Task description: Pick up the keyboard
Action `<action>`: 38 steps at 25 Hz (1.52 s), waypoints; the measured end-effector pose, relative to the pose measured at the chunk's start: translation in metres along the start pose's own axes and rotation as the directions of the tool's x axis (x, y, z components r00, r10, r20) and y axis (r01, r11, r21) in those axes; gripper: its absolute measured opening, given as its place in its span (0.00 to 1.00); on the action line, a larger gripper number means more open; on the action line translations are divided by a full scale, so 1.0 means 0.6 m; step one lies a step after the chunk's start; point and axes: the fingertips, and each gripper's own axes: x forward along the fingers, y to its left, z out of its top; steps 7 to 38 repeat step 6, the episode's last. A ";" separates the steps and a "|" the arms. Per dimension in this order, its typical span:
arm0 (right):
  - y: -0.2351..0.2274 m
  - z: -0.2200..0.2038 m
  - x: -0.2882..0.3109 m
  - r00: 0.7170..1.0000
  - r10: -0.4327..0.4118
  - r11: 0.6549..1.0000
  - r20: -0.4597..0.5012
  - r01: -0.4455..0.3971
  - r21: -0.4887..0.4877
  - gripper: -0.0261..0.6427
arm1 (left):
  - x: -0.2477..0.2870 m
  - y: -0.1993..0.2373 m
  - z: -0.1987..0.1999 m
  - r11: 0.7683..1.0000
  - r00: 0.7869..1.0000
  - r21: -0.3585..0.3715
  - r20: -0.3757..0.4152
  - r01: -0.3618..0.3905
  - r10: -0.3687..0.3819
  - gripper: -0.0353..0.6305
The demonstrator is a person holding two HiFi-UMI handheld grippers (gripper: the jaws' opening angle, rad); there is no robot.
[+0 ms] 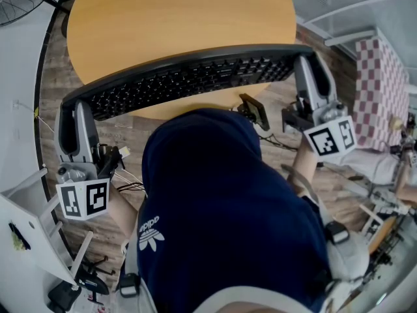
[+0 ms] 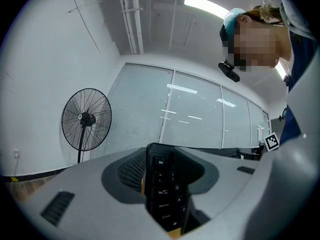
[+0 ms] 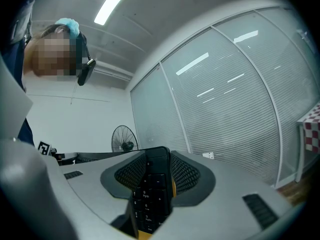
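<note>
Keyboard (image 1: 189, 80) is in the air, key side up, spanning the near edge of the round wooden table (image 1: 176, 18). Left gripper (image 1: 75, 109) is clamped narrow on its left end, and right gripper (image 1: 306, 64) likewise on the right end. Person's navy hoodie (image 1: 221, 227) is just below. Standing fan (image 2: 86, 119) is by the wall.

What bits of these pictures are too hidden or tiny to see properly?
Head view: the near edge of the round wooden table, behind the long black keyboard and the person's dark blue hooded top.
Head view: the key letters, too small.
Gripper views: most of the keyboard, covered by the left hand-held gripper and the right hand-held gripper.
</note>
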 end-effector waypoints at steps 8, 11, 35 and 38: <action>0.002 -0.001 0.002 1.000 -0.001 1.000 -0.010 0.001 -0.006 0.25 | 0.000 0.000 -0.002 1.000 1.000 0.001 -0.001 0.000 0.000 0.28; 0.002 -0.001 0.002 1.000 -0.001 1.000 -0.010 0.001 -0.006 0.25 | 0.000 0.000 -0.002 1.000 1.000 0.001 -0.001 0.000 0.000 0.28; 0.002 -0.001 0.002 1.000 -0.001 1.000 -0.010 0.001 -0.006 0.25 | 0.000 0.000 -0.002 1.000 1.000 0.001 -0.001 0.000 0.000 0.28; 0.002 -0.001 0.002 1.000 -0.001 1.000 -0.010 0.001 -0.006 0.25 | 0.000 0.000 -0.002 1.000 1.000 0.001 -0.001 0.000 0.000 0.28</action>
